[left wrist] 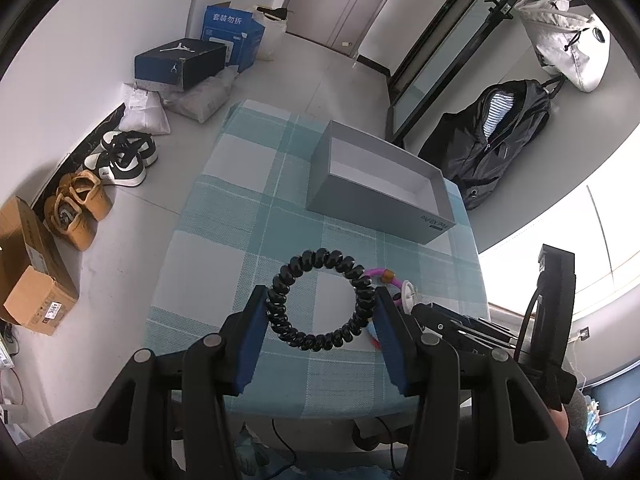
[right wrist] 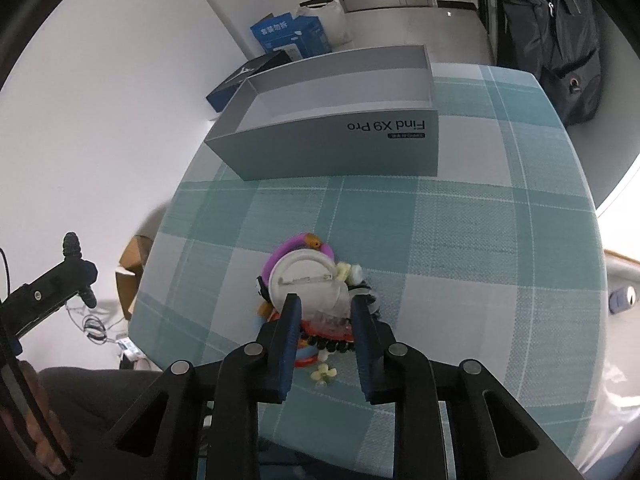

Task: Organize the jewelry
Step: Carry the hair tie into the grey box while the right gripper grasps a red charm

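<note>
Black spiral coil band (left wrist: 322, 300), held between the blue pads of the left gripper (left wrist: 320, 300), pinched at both sides above the checked teal tablecloth (left wrist: 240, 220). Just right of it, a heap of jewelry: purple ring (right wrist: 298, 245), white round badge (right wrist: 306, 280), dark beads (right wrist: 332, 345), pale flower charm (right wrist: 323, 374). Right gripper (right wrist: 325, 308) parted, fingers straddling the heap, clamping nothing clearly. Beyond, open grey box (right wrist: 340, 148), well apart from the heap. Off the table: shoes (left wrist: 120, 160), cartons (left wrist: 32, 276), black jacket (left wrist: 492, 140).
</note>
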### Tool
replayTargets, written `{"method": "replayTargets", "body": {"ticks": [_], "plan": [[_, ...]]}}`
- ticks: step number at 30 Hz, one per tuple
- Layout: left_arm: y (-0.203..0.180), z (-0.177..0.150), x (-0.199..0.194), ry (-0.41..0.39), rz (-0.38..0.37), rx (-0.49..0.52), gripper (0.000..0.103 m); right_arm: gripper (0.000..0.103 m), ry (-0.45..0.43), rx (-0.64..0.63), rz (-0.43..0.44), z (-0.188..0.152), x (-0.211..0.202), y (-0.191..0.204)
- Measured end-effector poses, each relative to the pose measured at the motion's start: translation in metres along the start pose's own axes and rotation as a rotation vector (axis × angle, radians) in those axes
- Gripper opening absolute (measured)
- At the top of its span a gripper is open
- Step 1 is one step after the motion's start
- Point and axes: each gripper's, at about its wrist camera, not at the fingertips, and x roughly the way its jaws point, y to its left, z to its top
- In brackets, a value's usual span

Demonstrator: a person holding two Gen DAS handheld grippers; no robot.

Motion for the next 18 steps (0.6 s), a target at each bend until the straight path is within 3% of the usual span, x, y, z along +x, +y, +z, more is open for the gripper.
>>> {"method": "replayTargets", "body": {"ticks": [10,18], "plan": [[-0.011,0.002,0.002,-0.003,0.018,0.024,0.046,0.022,-0.080,0.065,0.086,0.003,-0.032,-0.013],[-0.048,0.042,-0.007,-0.032,0.030,0.118,0.046,0.022,-0.180,0.043,0.143,0.042,-0.080,-0.010]]}}
